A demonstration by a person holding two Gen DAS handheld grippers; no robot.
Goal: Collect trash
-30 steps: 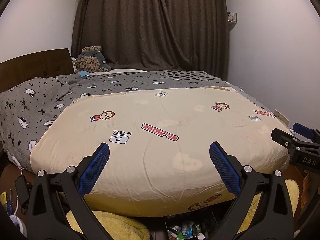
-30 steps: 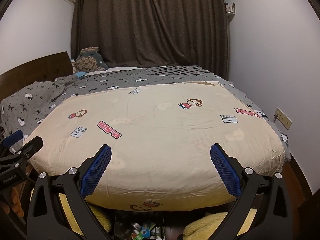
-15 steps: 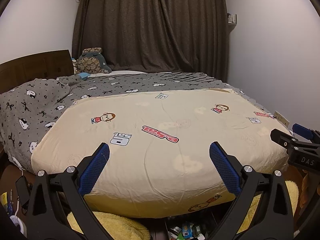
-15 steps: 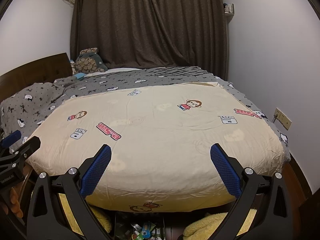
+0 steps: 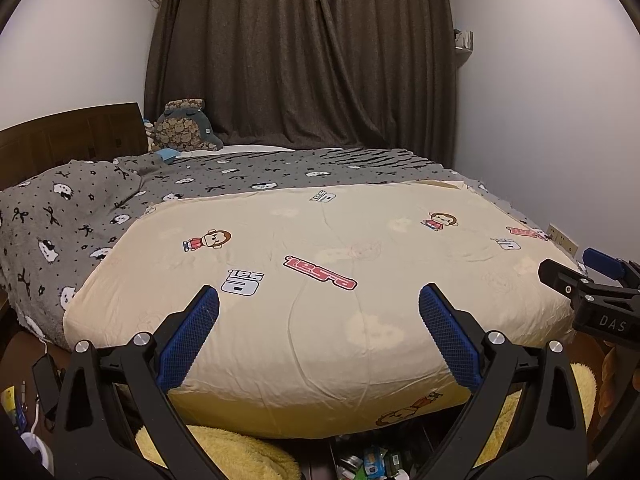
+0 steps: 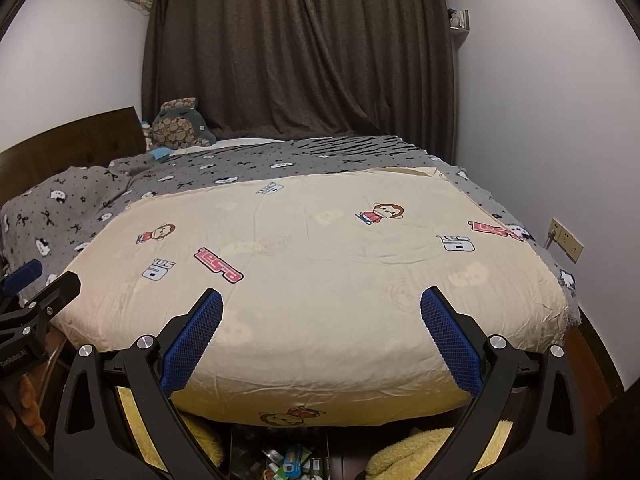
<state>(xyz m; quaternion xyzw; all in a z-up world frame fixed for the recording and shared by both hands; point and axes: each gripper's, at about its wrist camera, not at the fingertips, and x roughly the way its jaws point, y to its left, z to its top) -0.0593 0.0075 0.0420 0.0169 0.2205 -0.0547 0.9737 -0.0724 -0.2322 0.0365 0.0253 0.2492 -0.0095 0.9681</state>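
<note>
Both grippers hover side by side above the foot of a bed with a cream cartoon-print quilt (image 5: 320,280). My left gripper (image 5: 319,304) is open and empty, blue pads wide apart. My right gripper (image 6: 321,306) is open and empty too. The right gripper shows at the right edge of the left wrist view (image 5: 588,276); the left gripper shows at the left edge of the right wrist view (image 6: 36,284). A heap of small colourful wrappers and packets (image 5: 372,460) lies on the floor below the bed's foot, also in the right wrist view (image 6: 288,460).
A grey patterned blanket (image 5: 80,208) covers the bed's left and far side. A plush toy (image 5: 184,128) sits by the wooden headboard (image 5: 72,136). Dark curtains (image 5: 304,60) hang behind. Yellow fluffy rugs (image 5: 240,456) lie on the floor. A wall socket (image 6: 566,238) is at right.
Both views have tilted slightly upward, so the bed sits a little lower in frame. Both grippers stay open.
</note>
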